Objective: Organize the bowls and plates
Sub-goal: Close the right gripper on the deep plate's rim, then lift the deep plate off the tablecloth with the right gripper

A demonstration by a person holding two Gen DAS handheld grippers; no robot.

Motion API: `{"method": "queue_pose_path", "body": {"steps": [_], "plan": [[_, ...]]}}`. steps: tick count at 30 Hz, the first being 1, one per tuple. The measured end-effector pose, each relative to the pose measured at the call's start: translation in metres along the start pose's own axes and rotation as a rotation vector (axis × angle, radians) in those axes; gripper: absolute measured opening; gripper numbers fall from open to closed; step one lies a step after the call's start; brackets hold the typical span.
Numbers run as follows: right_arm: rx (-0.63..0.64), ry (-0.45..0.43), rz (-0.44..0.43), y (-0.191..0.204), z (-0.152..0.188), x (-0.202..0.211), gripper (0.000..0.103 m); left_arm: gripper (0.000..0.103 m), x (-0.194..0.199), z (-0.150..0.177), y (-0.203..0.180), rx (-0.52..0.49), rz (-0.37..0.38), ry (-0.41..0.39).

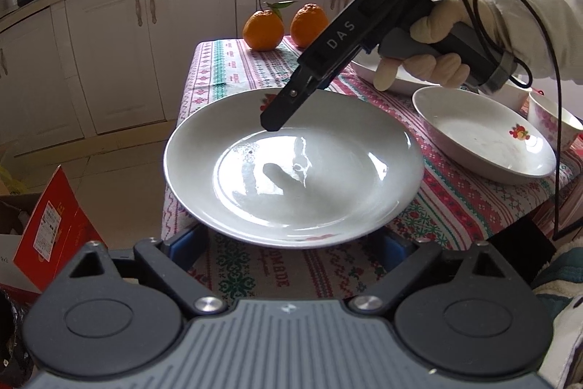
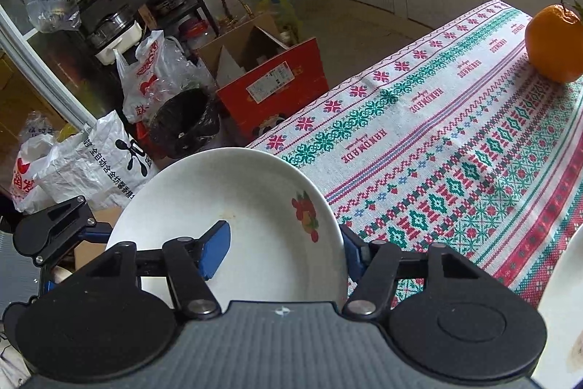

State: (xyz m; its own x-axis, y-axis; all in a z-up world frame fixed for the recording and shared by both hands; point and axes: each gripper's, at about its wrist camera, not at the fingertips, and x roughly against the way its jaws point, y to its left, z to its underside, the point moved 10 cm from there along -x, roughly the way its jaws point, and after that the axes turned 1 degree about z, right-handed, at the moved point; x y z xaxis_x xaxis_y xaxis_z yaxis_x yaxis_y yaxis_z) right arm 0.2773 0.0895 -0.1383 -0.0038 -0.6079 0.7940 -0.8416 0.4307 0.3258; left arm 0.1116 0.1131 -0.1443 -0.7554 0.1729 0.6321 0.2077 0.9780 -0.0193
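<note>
- Kitchen cabinets ring your small table (image 1: 233, 68), which wears a cross-stitch patterned tablecloth (image 2: 455, 141).
- Your right gripper (image 2: 280, 246) pinches the far rim of a white plate (image 1: 291, 166) with a red flower print, one blue pad inside the rim and one outside.
- That plate hangs past the table's near-left corner, above your left gripper (image 1: 291, 250), whose fingers sit spread wide beneath it.
- A second white plate (image 1: 484, 137) rests near the right edge, with a bowl (image 1: 554, 123) just beside it.
- Two oranges (image 1: 284, 26) sit at the far edge.
</note>
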Motion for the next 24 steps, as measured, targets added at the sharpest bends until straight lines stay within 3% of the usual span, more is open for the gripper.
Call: {"method": "queue_pose_path", "body": {"steps": [6, 24], "plan": [[-0.019, -0.005, -0.020, -0.002, 0.000, 0.002, 0.069, 0.090, 0.001, -0.002, 0.000, -0.019, 0.020, 0.007], [-0.045, -0.058, 0.051, -0.041, -0.026, 0.009, 0.069, 0.090, -0.022, -0.026, 0.011, -0.037, 0.071, 0.001]]}}
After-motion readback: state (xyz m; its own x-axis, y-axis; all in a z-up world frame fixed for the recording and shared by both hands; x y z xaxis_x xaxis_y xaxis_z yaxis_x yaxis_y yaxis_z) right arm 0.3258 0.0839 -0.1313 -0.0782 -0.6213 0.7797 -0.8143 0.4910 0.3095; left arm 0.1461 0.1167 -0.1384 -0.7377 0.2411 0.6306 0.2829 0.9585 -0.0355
